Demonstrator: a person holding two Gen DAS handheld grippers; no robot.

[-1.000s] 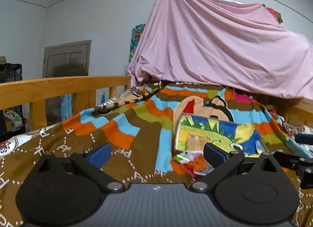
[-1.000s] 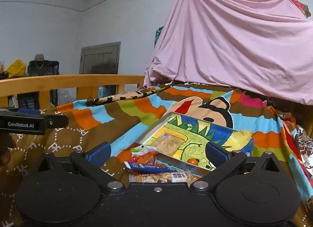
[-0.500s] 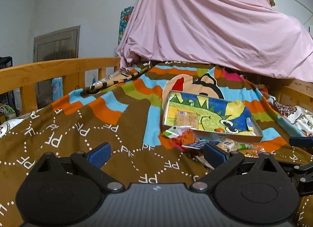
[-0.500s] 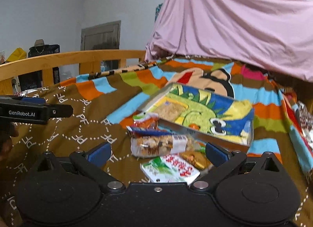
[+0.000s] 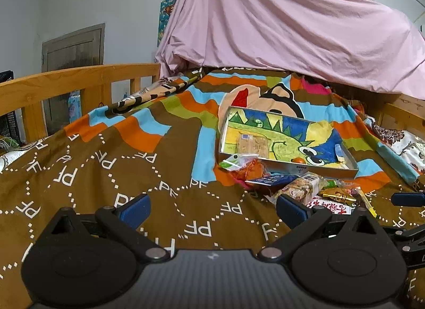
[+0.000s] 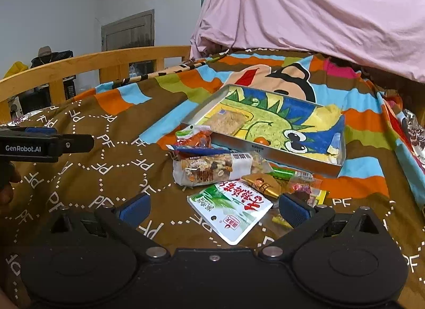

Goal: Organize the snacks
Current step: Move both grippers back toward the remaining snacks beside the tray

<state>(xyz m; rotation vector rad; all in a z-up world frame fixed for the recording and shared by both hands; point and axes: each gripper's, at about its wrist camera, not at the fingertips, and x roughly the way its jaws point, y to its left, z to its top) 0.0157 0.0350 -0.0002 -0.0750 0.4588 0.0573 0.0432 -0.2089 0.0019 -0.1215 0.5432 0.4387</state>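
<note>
Tray [image 6: 279,150] lies on the bed blanket [image 6: 111,149], toward the draped sheet [image 6: 318,16] behind it. In the tray: cracker packet [image 6: 225,122] at its left end, small round sweet [image 6: 261,141] against the near wall. Snack pile on the blanket before the tray: nut bar [image 6: 212,169] at left, flat packet [image 6: 229,210] nearest, foil packet [image 6: 261,185] to its right. Bed rail [image 6: 93,69] at left.

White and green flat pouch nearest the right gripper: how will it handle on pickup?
The white and green pouch looks thin and flat, so probably light and floppy. Its glossy film may slip between the fingers. Lying flat on the soft blanket, an edge pinch likely works better.
</note>
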